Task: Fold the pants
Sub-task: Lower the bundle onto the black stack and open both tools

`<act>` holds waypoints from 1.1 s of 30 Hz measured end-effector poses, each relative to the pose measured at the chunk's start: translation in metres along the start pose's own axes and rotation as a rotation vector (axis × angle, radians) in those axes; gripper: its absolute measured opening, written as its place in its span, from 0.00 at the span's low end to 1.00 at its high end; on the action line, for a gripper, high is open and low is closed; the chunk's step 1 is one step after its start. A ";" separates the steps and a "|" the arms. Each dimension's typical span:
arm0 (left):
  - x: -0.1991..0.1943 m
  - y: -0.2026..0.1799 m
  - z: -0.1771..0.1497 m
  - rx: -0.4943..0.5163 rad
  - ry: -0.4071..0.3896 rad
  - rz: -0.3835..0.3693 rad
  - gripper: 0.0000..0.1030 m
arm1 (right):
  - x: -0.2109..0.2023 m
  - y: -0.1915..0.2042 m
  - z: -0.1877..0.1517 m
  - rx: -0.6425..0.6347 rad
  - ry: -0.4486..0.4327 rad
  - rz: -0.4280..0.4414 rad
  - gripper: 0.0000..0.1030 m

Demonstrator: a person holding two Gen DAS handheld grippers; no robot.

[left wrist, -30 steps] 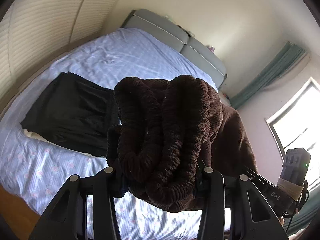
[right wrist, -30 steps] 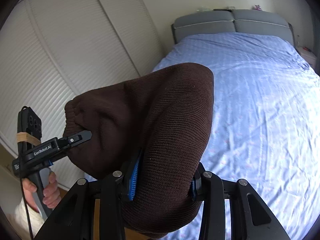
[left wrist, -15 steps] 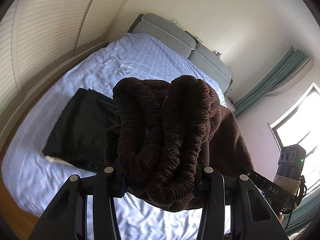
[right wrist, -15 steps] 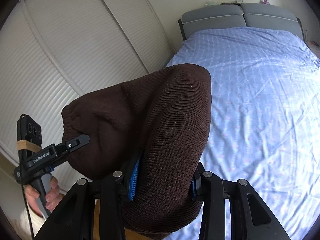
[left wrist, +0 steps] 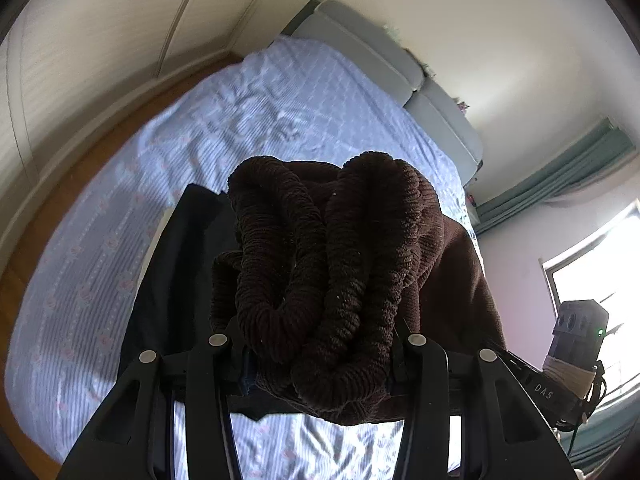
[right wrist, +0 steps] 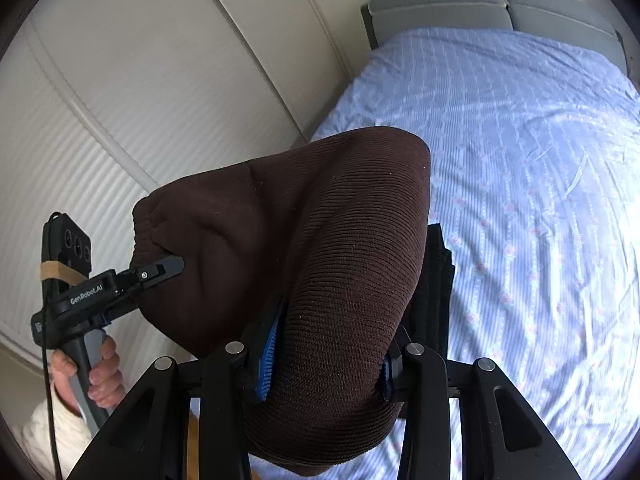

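Dark brown ribbed pants hang bunched between both grippers, held in the air over the bed. My left gripper is shut on the gathered waistband end. My right gripper is shut on a thick fold of the same pants. In the right wrist view the left gripper pinches the fabric's elastic edge at the left. In the left wrist view the right gripper's body shows at the right edge. A folded black garment lies on the bed below the brown pants.
The bed has a light blue patterned sheet and a grey headboard. White slatted wardrobe doors stand to the left. Wooden floor runs beside the bed. A window and green curtain are at the right.
Both grippers have moved with the brown pants over the bed. The black garment now lies directly under the pants and shows in the right wrist view.
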State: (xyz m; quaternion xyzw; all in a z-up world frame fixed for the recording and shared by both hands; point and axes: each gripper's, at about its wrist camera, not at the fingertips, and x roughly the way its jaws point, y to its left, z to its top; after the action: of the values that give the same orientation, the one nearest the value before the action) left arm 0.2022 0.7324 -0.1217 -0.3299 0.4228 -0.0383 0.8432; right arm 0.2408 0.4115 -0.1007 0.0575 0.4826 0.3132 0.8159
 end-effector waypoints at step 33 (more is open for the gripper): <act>0.074 0.062 0.007 0.084 0.226 0.270 0.75 | 0.112 -0.063 0.008 0.045 0.219 -0.215 0.79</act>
State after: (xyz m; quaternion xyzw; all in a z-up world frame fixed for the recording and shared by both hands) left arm 0.2419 0.7591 -0.2063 -0.2282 0.5532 0.0208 0.8009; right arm 0.3136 0.4264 -0.2057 -0.0109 0.5789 0.2175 0.7857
